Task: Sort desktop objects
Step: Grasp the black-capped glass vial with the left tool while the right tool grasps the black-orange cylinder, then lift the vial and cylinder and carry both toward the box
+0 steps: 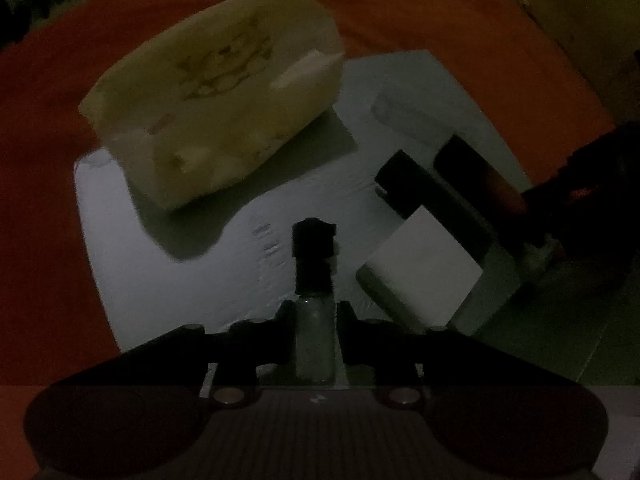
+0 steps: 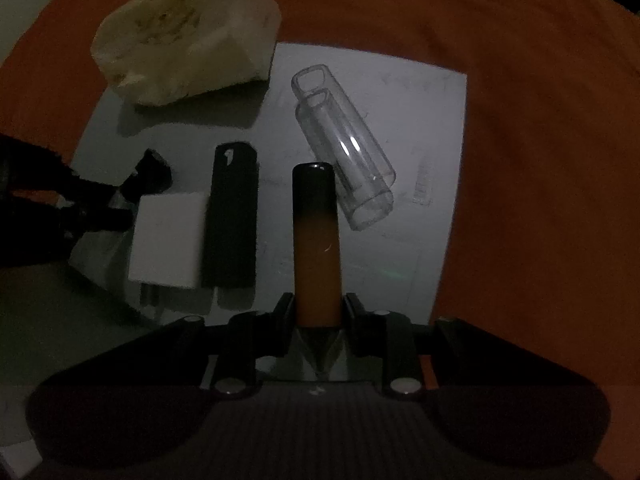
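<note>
The scene is dim. My left gripper point(image 1: 314, 312) is shut on a small clear bottle with a black cap point(image 1: 314, 280), held over a white sheet point(image 1: 168, 280). My right gripper point(image 2: 318, 312) is shut on an orange tube with a dark end point(image 2: 316, 240). In the right wrist view a clear plastic case point(image 2: 344, 144), a black stick-shaped device point(image 2: 232, 216) and a white charger plug point(image 2: 168, 240) lie on the white sheet point(image 2: 420, 120). The charger point(image 1: 424, 264) and the black device point(image 1: 404, 184) also show in the left wrist view. The left gripper appears at the left edge of the right wrist view point(image 2: 60, 204).
A cream tissue pack lies at the far left of the sheet point(image 1: 216, 92) point(image 2: 184, 40). An orange cloth point(image 1: 40, 200) point(image 2: 540, 160) covers the table under the sheet. A grey surface point(image 1: 580, 320) lies at the sheet's near side.
</note>
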`<state>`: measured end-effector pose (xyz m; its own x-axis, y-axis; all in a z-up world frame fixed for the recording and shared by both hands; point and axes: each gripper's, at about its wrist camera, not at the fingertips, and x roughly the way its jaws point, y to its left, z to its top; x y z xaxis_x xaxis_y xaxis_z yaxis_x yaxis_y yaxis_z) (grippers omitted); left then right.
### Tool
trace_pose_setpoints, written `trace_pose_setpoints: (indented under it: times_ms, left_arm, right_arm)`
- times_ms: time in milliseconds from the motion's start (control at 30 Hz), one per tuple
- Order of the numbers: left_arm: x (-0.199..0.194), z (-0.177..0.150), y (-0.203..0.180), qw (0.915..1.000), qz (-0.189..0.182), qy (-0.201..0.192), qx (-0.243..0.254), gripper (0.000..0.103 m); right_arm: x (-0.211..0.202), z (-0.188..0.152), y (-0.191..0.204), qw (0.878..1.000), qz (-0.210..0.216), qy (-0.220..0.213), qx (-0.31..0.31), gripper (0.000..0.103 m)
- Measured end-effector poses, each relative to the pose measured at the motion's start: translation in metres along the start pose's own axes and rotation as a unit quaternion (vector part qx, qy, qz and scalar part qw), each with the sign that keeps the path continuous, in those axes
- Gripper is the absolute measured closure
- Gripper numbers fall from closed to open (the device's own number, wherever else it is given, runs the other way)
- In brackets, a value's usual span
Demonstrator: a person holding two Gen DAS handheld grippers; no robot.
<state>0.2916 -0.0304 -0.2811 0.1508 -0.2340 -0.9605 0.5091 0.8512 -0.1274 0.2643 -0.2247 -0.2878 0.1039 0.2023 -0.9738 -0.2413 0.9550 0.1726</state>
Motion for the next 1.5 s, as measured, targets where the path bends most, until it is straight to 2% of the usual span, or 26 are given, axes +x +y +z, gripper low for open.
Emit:
trace_pose_setpoints:
  times_ms: [67, 200, 400, 500, 533, 600, 667, 733, 800, 933, 1167, 1500]
  left_arm:
    - [0.000, 0.003, -0.003, 1.0000, 0.000, 0.001, 0.002, 0.075]
    - [0.002, 0.006, -0.003, 1.0000, 0.000, 0.003, -0.001, 0.074]
    - [0.005, 0.012, 0.001, 0.9995, -0.011, 0.022, -0.021, 0.070]
    - [0.009, 0.018, -0.006, 0.9993, -0.005, 0.028, -0.022, 0.070]
    - [0.008, 0.018, -0.006, 0.9993, -0.004, 0.028, -0.024, 0.071]
    - [0.007, 0.018, -0.008, 0.9992, -0.003, 0.027, -0.030, 0.087]
    - [0.003, 0.016, -0.002, 0.9972, -0.030, 0.032, -0.061, 0.087]
    - [-0.009, 0.013, -0.003, 0.9971, -0.027, 0.017, -0.068, 0.087]
    - [-0.025, 0.013, -0.008, 0.9985, -0.007, -0.002, -0.054, 0.087]
    - [-0.052, 0.014, -0.010, 0.9967, -0.019, -0.025, -0.075, 0.087]
    - [-0.092, 0.004, -0.030, 0.9958, -0.022, -0.052, -0.073, 0.087]
    - [-0.152, -0.032, -0.073, 0.9949, -0.033, -0.083, -0.047, 0.087]
  right_arm:
    - [-0.001, 0.005, -0.001, 1.000, 0.002, -0.005, 0.006, 0.073]
    - [0.000, 0.014, -0.001, 1.000, 0.002, -0.013, 0.016, 0.072]
    - [0.004, 0.026, 0.003, 1.000, -0.006, -0.013, 0.006, 0.071]
    - [0.003, 0.030, 0.008, 1.000, -0.016, -0.010, -0.009, 0.073]
    - [0.003, 0.029, 0.010, 1.000, -0.022, -0.011, -0.015, 0.074]
    - [0.002, 0.026, 0.012, 0.999, -0.027, -0.013, -0.017, 0.075]
    - [-0.001, 0.022, 0.013, 0.999, -0.030, -0.015, -0.015, 0.075]
    - [-0.003, 0.022, 0.016, 0.999, -0.035, -0.027, -0.017, 0.075]
    - [-0.015, 0.020, 0.016, 0.998, -0.039, -0.042, -0.012, 0.075]
    - [-0.044, 0.018, 0.015, 0.997, -0.032, -0.068, 0.004, 0.075]
    - [-0.094, 0.003, 0.031, 0.994, -0.017, -0.112, 0.006, 0.075]
    - [-0.159, -0.047, 0.070, 0.987, 0.031, -0.160, 0.004, 0.075]
